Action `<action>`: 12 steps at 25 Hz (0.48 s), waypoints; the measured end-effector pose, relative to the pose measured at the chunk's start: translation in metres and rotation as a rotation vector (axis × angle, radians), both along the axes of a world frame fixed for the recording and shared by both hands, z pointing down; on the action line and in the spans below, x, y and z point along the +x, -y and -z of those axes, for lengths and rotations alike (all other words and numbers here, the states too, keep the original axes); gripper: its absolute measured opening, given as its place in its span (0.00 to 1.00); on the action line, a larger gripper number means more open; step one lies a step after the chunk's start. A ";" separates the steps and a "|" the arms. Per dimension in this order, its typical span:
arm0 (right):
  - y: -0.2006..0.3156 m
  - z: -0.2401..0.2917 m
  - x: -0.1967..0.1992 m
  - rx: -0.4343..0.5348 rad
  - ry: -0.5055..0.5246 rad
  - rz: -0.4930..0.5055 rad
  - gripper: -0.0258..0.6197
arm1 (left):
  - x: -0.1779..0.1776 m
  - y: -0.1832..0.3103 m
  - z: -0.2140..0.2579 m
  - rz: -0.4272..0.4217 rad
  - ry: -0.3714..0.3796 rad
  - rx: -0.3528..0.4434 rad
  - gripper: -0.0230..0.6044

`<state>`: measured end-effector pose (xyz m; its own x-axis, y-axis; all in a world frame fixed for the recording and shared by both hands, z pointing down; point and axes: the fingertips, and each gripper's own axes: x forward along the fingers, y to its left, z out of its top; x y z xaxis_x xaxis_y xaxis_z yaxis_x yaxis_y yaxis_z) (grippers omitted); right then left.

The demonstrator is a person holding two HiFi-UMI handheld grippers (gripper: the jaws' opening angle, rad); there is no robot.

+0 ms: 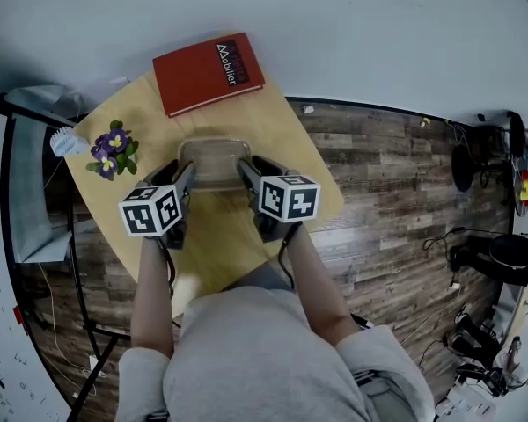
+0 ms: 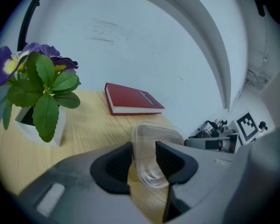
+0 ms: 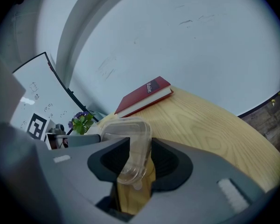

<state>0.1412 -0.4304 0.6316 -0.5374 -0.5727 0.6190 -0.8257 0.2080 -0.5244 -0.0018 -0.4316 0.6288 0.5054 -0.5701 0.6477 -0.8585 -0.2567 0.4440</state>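
Plastic is pinched from both sides. The clear container (image 1: 215, 158) is sitting near the middle of the wooden table (image 1: 218, 246), right at the tabletop, though I cannot tell whether it is touching it. The left gripper (image 2: 143, 160) is closing on the tub's left wall, its jaws drawn narrow with only the thin rim between them. The right gripper (image 3: 140, 160) is gripping the right-hand corner the same way, nearly shut on the clear wall.

A red book (image 1: 208, 72) is lying at twelve o'clock from the tub, and potted flowers (image 1: 112, 152) are standing at about ten o'clock, both apart from it.

The risk, to my eye, is the soft wall. If one hand is moving faster or pulling outward, the tub could be twisting, buckling, or popping out of a jaw — and a slip to the left could be knocking the flowers.
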 end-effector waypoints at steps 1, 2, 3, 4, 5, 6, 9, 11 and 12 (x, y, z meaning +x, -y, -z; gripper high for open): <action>-0.001 -0.001 0.000 -0.003 0.002 0.000 0.27 | 0.000 0.000 0.000 0.002 -0.002 -0.002 0.30; -0.001 -0.001 0.000 -0.004 0.004 0.000 0.27 | 0.000 0.000 -0.001 0.003 -0.004 -0.003 0.30; -0.002 -0.002 0.000 -0.005 0.005 0.001 0.27 | 0.000 -0.001 -0.001 0.004 -0.006 -0.004 0.30; -0.002 -0.002 0.000 -0.004 0.004 0.001 0.27 | 0.000 -0.001 -0.001 0.005 -0.007 -0.005 0.30; -0.001 -0.001 0.000 -0.004 0.003 0.002 0.27 | 0.000 0.000 -0.002 0.007 -0.007 -0.005 0.30; -0.001 -0.001 0.000 -0.002 0.003 0.001 0.27 | 0.000 0.000 -0.002 0.008 -0.006 -0.003 0.30; 0.000 -0.001 0.002 0.000 0.006 -0.005 0.27 | -0.002 0.001 -0.002 0.019 0.001 0.002 0.30; -0.001 -0.002 0.002 -0.004 0.008 -0.004 0.27 | -0.003 0.001 -0.002 0.023 0.000 0.002 0.30; -0.001 -0.003 0.002 -0.006 0.008 -0.002 0.27 | -0.003 0.001 -0.003 0.023 -0.002 0.000 0.30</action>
<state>0.1427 -0.4294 0.6348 -0.5409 -0.5701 0.6184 -0.8221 0.2027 -0.5321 -0.0046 -0.4323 0.6314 0.4939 -0.5813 0.6467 -0.8630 -0.2370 0.4461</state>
